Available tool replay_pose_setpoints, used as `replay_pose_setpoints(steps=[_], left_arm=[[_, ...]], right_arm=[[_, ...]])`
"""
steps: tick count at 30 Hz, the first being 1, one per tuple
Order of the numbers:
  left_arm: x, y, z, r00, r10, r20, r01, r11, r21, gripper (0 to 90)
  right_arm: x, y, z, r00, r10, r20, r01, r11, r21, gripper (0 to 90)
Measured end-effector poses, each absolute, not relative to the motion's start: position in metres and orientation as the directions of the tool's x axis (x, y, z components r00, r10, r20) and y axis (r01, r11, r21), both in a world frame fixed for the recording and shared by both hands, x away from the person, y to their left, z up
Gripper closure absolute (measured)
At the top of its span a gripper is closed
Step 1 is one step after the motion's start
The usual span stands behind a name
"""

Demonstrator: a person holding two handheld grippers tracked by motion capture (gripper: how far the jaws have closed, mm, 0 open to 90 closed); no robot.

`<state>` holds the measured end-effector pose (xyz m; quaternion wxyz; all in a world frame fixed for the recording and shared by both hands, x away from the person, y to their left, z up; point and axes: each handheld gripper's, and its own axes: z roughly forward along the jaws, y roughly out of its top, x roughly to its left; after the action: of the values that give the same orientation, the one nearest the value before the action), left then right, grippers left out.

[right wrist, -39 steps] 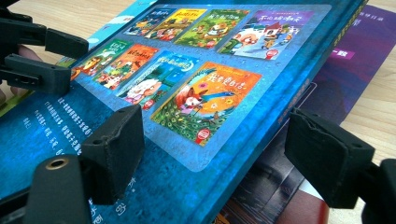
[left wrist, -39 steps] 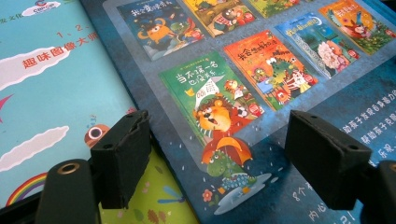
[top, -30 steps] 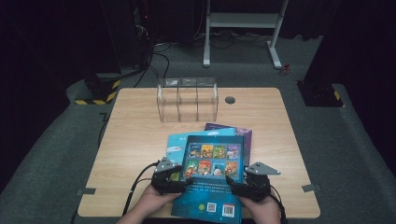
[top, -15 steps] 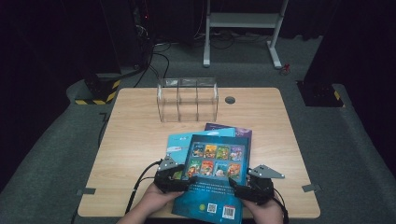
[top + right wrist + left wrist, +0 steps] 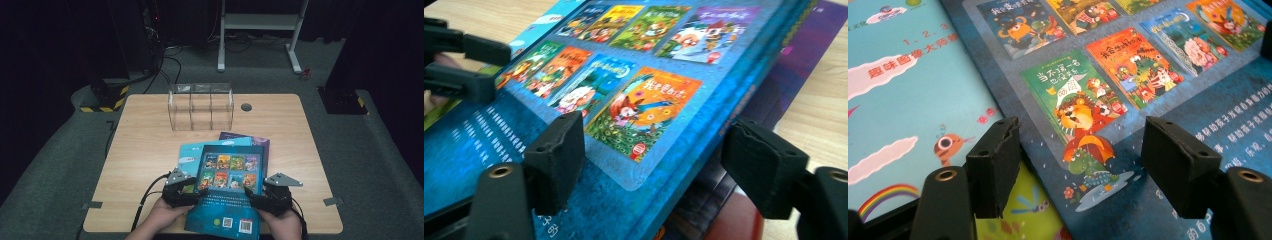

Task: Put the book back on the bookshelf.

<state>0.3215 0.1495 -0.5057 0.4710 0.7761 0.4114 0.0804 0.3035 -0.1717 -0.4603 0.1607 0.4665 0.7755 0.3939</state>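
Between your two tools: dark blue picture book (image 5: 229, 192), back cover up, topmost of a small stack at the near edge of the table (image 5: 150, 135).
Left tool (image 5: 189, 194): at the book's left edge; your hand (image 5: 162, 220) holds it from below.
Left tool, jaws: apart, and they have just been closing; in the left gripper view (image 5: 1075, 150) the book's left edge lies between them, one jaw over the blue cover, the other over the book beneath. The pads are not yet pressing on it.
Right tool (image 5: 260, 197): at the book's right edge, level with your left tool.
Right tool, jaws: apart too, and also just been closing; in the right gripper view (image 5: 651, 160) the book's right edge and spine run between them, not yet clamped.
Under your left tool: light blue picture book (image 5: 192, 152), sticking out to the left of the top book.
Beyond your right tool: purple book (image 5: 260, 142), lowest, showing past the top book's far right corner.
Further ahead of both tools: clear acrylic organiser (image 5: 201, 106), upright, well apart from the books.
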Motion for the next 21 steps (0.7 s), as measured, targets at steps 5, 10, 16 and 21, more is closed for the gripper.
replay_pose_setpoints(steps=[5,10,16,21], left_arm=[[0.321,0.150,-0.506,0.647,0.715,-0.265,0.565,-0.216,0.797,32.9],[0.322,0.149,-0.506,0.649,0.711,-0.270,0.565,-0.212,0.798,33.0],[0.323,0.141,-0.505,0.663,0.703,-0.257,0.547,-0.221,0.808,33.1],[0.325,0.138,-0.504,0.668,0.699,-0.256,0.544,-0.223,0.808,33.0]], right_arm=[[0.304,-0.172,-0.458,-0.505,0.855,0.121,0.600,0.247,0.761,32.3],[0.302,-0.172,-0.457,-0.510,0.854,0.102,0.579,0.253,0.775,32.4],[0.300,-0.182,-0.458,-0.491,0.863,0.120,0.589,0.227,0.775,32.5],[0.300,-0.187,-0.459,-0.477,0.868,0.141,0.594,0.200,0.779,32.4]])
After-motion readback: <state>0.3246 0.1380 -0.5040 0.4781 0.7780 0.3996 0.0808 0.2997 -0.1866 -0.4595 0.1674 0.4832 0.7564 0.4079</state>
